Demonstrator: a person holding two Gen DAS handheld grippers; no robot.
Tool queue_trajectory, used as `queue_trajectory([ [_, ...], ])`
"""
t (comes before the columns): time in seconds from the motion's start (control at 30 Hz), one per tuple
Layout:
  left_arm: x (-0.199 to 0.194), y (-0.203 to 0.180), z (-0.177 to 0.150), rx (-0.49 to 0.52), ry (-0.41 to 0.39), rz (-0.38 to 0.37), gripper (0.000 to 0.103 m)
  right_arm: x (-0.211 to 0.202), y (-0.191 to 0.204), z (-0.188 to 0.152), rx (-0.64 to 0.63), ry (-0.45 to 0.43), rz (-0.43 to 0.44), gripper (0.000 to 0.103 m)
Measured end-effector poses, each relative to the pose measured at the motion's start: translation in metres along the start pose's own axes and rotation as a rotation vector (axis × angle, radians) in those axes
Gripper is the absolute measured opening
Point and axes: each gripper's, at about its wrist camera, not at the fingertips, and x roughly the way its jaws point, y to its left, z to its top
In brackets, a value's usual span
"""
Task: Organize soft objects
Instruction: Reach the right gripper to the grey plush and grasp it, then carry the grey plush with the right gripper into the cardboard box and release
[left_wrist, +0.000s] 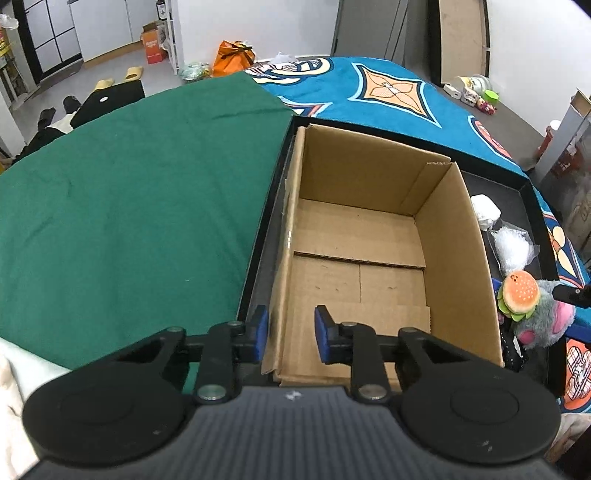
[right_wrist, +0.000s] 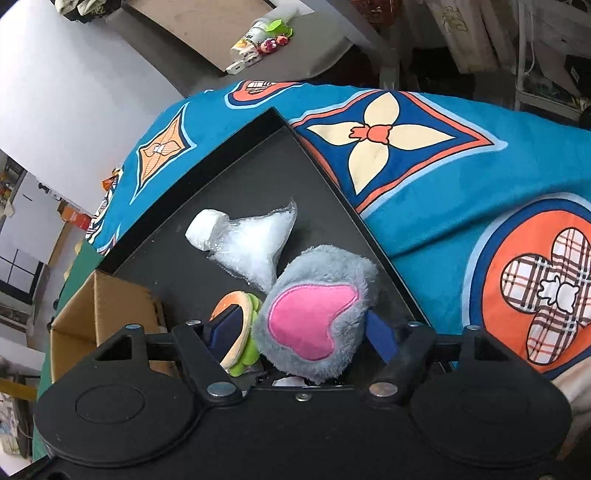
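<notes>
An open cardboard box (left_wrist: 369, 236) stands in a black tray (left_wrist: 258, 236) and nothing lies in it. My left gripper (left_wrist: 291, 330) straddles the box's near left wall; the left pad lies against the outside and the right pad stands apart inside. In the right wrist view a grey plush toy (right_wrist: 317, 306) with a pink ear and a burger plush (right_wrist: 240, 325) sit squeezed together between the fingers of my right gripper (right_wrist: 303, 332). The pads press on both. From the left wrist view these toys, the grey plush toy (left_wrist: 543, 321) and the burger plush (left_wrist: 517, 291), lie right of the box.
A clear bag of white filling (right_wrist: 255, 243) and a white wad (right_wrist: 201, 229) lie in the tray (right_wrist: 184, 184) beyond the toys. Green cloth (left_wrist: 129, 203) covers the surface left of the tray and a blue patterned blanket (right_wrist: 443, 221) covers the right. Clutter sits on the floor beyond.
</notes>
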Motion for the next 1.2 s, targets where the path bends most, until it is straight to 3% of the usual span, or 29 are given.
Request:
queue_trajectory([
  [0.23,0.005,0.003,0.001,0.001,0.005,0.022,0.009,-0.007,0.005,0.002,-0.054,-0.006,-0.021,0.044],
  [0.77,-0.003,0.008,-0.001,0.028,-0.003,-0.003,0.009,-0.049,0.039,0.004,-0.188,-0.120,0.030,0.043],
  [1.2,-0.005,0.026,-0.004,-0.032,-0.015,-0.019,0.010,-0.071,0.093,-0.009,-0.302,-0.148,0.159,0.043],
])
